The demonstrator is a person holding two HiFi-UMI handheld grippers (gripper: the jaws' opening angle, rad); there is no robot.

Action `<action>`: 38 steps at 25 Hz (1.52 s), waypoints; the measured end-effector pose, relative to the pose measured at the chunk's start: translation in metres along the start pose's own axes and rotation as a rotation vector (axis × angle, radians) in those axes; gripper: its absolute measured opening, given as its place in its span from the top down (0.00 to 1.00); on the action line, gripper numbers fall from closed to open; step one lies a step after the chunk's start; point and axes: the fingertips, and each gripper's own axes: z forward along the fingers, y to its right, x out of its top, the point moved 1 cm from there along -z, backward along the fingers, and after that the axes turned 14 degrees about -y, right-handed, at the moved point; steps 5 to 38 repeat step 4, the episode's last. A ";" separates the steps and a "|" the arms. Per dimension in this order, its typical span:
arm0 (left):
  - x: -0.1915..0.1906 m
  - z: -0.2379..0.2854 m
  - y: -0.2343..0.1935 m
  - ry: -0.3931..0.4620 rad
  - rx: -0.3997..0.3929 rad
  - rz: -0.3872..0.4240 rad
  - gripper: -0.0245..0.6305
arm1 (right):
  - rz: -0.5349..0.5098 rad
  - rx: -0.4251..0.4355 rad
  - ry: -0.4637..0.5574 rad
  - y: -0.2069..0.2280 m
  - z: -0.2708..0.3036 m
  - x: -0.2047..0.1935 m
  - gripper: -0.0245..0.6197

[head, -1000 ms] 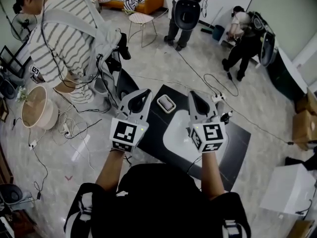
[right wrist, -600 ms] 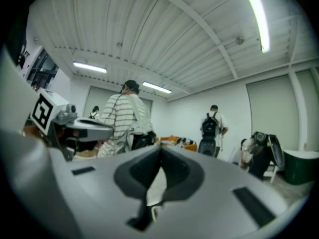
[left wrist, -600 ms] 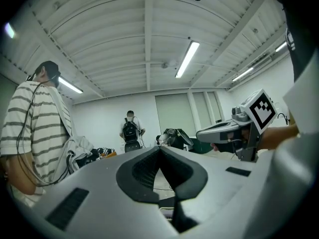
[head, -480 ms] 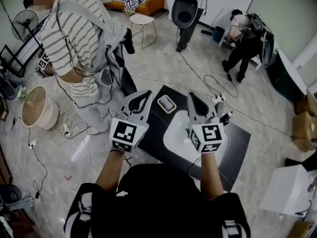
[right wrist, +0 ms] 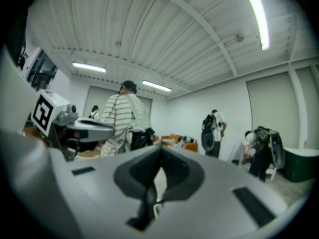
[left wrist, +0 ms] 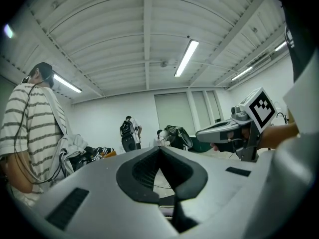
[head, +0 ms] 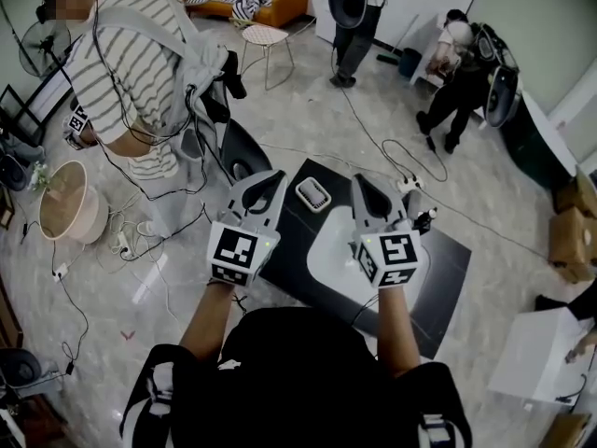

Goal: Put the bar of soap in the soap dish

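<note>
Meanwhile, L gripper (head: 272, 177) and R gripper (head: 360, 180) were held level side by side, both clenched w/ nothing between the jaws. Soap dish (head: 313, 193) sat on a black mat (head: 448, 259) between the two, near their tips; whether the bar lay in it couldn't be told. White basin (head: 334, 250) lay below R gripper.

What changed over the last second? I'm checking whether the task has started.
Only bystanders moved: the person in the striped shirt and the one standing at the back shifted. The left gripper and right gripper stayed shut and empty over the black counter; the soap dish lies untouched.
</note>
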 end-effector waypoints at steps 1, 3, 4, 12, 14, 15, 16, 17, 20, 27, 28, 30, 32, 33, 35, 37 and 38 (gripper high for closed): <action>0.000 0.000 0.000 0.000 0.000 0.004 0.93 | 0.000 0.000 -0.001 0.000 0.000 -0.001 0.91; -0.001 0.001 0.002 0.000 0.000 0.008 0.93 | 0.001 0.001 -0.004 0.001 -0.001 -0.003 0.91; -0.001 0.001 0.003 0.000 0.000 0.007 0.92 | 0.002 0.001 -0.005 0.001 -0.001 -0.005 0.91; -0.001 0.001 0.003 0.000 0.000 0.007 0.92 | 0.002 0.001 -0.005 0.001 -0.001 -0.005 0.91; -0.001 0.001 0.003 0.000 0.000 0.007 0.92 | 0.002 0.001 -0.005 0.001 -0.001 -0.005 0.91; -0.001 0.001 0.003 0.000 0.000 0.007 0.92 | 0.002 0.001 -0.005 0.001 -0.001 -0.005 0.91; -0.001 0.001 0.003 0.000 0.000 0.007 0.92 | 0.002 0.001 -0.005 0.001 -0.001 -0.005 0.91; -0.001 0.001 0.003 0.000 0.000 0.007 0.92 | 0.002 0.001 -0.005 0.001 -0.001 -0.005 0.91; -0.001 0.001 0.003 0.000 0.000 0.007 0.92 | 0.002 0.001 -0.005 0.001 -0.001 -0.005 0.91; -0.001 0.001 0.003 0.000 0.000 0.007 0.92 | 0.002 0.001 -0.005 0.001 -0.001 -0.005 0.91; -0.001 0.001 0.003 0.000 0.000 0.007 0.92 | 0.002 0.001 -0.005 0.001 -0.001 -0.005 0.91; -0.001 0.001 0.003 0.000 0.000 0.007 0.92 | 0.002 0.001 -0.005 0.001 -0.001 -0.005 0.91; -0.001 0.001 0.003 0.000 0.000 0.007 0.92 | 0.002 0.001 -0.005 0.001 -0.001 -0.005 0.91; -0.001 0.001 0.003 0.000 0.000 0.007 0.92 | 0.002 0.001 -0.005 0.001 -0.001 -0.005 0.91; -0.001 0.001 0.003 0.000 0.000 0.007 0.92 | 0.002 0.001 -0.005 0.001 -0.001 -0.005 0.91; -0.001 0.001 0.003 0.000 0.000 0.007 0.92 | 0.002 0.001 -0.005 0.001 -0.001 -0.005 0.91; -0.001 0.001 0.003 0.000 0.000 0.007 0.92 | 0.002 0.001 -0.005 0.001 -0.001 -0.005 0.91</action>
